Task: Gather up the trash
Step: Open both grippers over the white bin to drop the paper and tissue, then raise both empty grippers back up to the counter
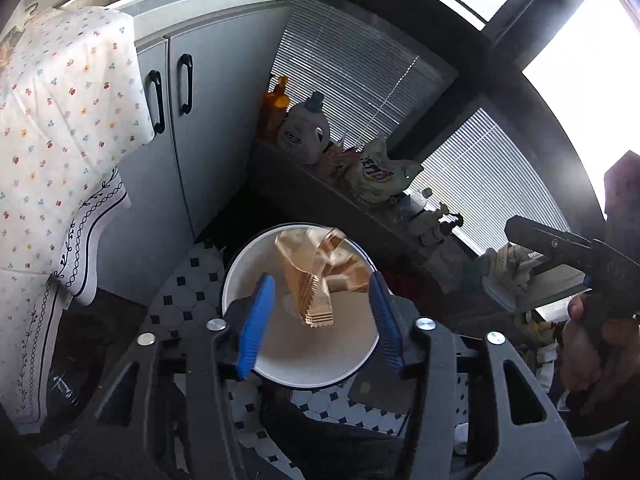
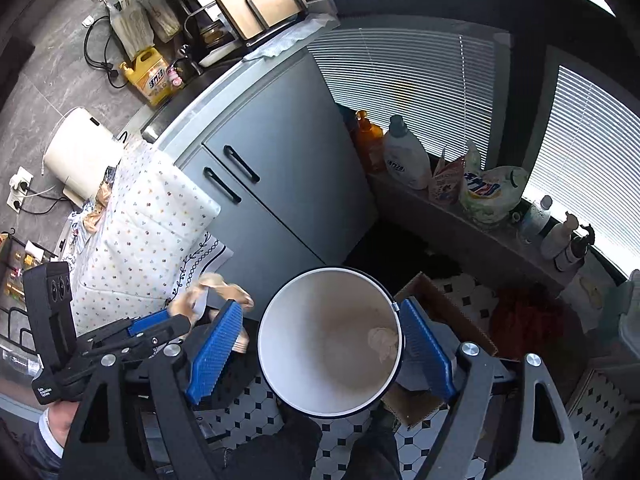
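both claws gape wide over the white bin (image 2: pixel 328 344); a tan wrapper (image 1: pixel 316 276) hangs untouched between the left claw (image 1: pixel 320 320) pads.

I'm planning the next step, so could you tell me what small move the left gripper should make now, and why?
Probably lift the left gripper away from the bin: its jaws are open, and the wrapper looks loose between the fingers above the bin's opening, touching neither.
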{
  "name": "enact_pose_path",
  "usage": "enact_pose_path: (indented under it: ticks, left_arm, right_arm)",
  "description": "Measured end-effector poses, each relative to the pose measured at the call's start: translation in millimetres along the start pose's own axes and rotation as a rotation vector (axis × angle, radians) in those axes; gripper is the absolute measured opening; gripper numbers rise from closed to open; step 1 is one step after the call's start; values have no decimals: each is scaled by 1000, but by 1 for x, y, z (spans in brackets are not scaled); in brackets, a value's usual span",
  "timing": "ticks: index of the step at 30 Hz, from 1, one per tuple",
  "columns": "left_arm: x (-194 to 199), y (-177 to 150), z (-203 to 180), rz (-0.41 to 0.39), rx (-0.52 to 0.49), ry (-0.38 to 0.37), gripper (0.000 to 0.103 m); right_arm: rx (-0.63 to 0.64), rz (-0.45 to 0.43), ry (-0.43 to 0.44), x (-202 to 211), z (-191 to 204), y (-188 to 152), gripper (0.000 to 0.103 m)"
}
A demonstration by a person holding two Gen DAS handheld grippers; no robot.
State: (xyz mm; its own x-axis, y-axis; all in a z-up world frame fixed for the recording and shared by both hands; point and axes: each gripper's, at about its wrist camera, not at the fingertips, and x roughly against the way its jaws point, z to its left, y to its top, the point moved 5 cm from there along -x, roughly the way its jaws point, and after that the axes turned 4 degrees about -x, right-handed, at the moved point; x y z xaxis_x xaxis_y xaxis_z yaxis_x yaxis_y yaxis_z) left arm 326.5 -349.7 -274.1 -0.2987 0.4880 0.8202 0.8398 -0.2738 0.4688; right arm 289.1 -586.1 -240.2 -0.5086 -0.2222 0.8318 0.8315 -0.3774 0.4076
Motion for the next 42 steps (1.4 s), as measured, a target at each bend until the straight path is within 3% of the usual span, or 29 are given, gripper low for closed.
enact_pose_path:
  ticks: [3,9,18,27,42]
  left_arm:
    - [10,9,4,-28,-8,22,61]
    - [55,18,49,-117,47,112,72]
    - [152,15,131,-281,157,283,89]
    - [239,-4,216,-392,269,409,91]
    - [311,-33,329,-481,375,468,91]
  right_arm:
    - [7,-24,1,3,6,7,83]
    - [52,-79,36,0,47,25,91]
    - [188,-128,125,-14,160,43,95]
    - [304,-157,167,-29,275,44,95]
    - [475,-161,240,-52,419,15,95]
